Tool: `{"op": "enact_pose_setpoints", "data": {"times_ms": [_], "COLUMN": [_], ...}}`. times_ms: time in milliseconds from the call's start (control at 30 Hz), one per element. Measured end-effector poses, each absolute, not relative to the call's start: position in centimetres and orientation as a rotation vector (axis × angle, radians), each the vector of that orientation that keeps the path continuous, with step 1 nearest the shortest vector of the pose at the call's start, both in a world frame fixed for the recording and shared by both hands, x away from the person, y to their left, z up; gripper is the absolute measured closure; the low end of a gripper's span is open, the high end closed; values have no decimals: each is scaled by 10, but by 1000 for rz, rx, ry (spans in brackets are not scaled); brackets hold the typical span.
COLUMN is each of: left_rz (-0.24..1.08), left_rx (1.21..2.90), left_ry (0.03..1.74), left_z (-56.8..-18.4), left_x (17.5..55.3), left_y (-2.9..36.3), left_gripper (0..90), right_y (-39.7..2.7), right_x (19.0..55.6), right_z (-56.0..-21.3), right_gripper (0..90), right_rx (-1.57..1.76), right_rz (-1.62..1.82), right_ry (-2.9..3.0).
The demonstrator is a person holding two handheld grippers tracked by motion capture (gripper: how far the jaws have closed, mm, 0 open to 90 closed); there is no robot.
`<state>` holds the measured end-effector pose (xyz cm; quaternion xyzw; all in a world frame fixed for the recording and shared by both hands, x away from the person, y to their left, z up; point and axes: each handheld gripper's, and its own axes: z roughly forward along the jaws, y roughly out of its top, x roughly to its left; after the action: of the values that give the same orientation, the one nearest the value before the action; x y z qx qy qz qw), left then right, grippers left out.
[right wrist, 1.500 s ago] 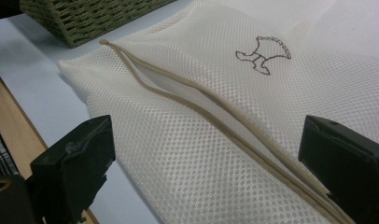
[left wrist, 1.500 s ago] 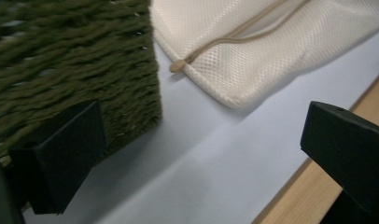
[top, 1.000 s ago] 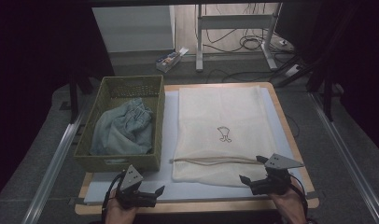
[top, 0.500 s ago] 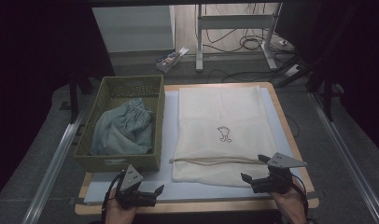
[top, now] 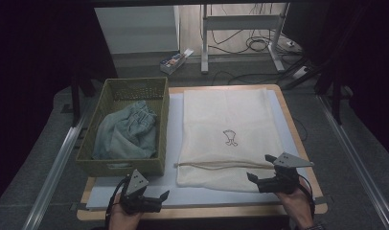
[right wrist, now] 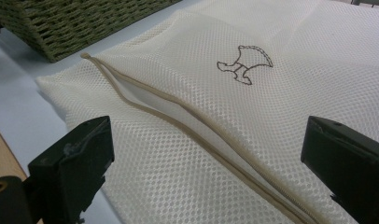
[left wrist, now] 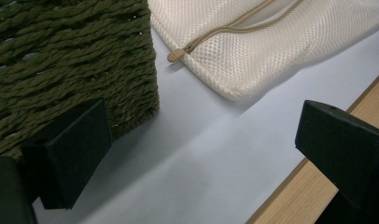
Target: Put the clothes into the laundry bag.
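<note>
A cream mesh laundry bag (top: 228, 134) lies flat on the white mat, its tan zipper (top: 221, 165) running across the near end, partly unzipped in the right gripper view (right wrist: 192, 126). A small emblem (top: 230, 137) marks its middle. My right gripper (top: 259, 175) is open at the bag's near right corner, jaws wide over the mesh (right wrist: 187, 177). My left gripper (top: 159, 197) is open low on the mat in front of the green woven basket (top: 120, 166), pointing toward the bag's near left corner (left wrist: 234, 70). Crumpled grey-blue cloth (top: 125, 134) lies in the basket.
The white mat (top: 173, 143) covers a wooden table whose near edge (top: 207, 211) runs under both hands. The basket wall (left wrist: 71, 60) stands close to my left gripper. Beyond the table are a desk frame, cables and a small box (top: 176, 60) on the floor.
The right gripper has edged slightly left and toward the bag's near edge. The left gripper has barely moved.
</note>
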<state>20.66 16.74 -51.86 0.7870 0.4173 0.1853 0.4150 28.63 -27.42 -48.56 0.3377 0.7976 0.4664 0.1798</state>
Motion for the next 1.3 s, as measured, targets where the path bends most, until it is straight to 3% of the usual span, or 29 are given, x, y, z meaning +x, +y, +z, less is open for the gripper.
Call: {"op": "enact_pose_setpoints", "data": {"times_ms": [1300], "left_rz": [475], "left_rx": [2022], "left_ry": [1035], "left_z": [-522], "left_x": [208], "left_y": [162], "left_gripper": [41], "right_y": [-251], "right_x": [317], "right_z": [-491], "right_gripper": [14], "right_rx": [1006], "right_rz": [1214], "right_ry": [2307]}}
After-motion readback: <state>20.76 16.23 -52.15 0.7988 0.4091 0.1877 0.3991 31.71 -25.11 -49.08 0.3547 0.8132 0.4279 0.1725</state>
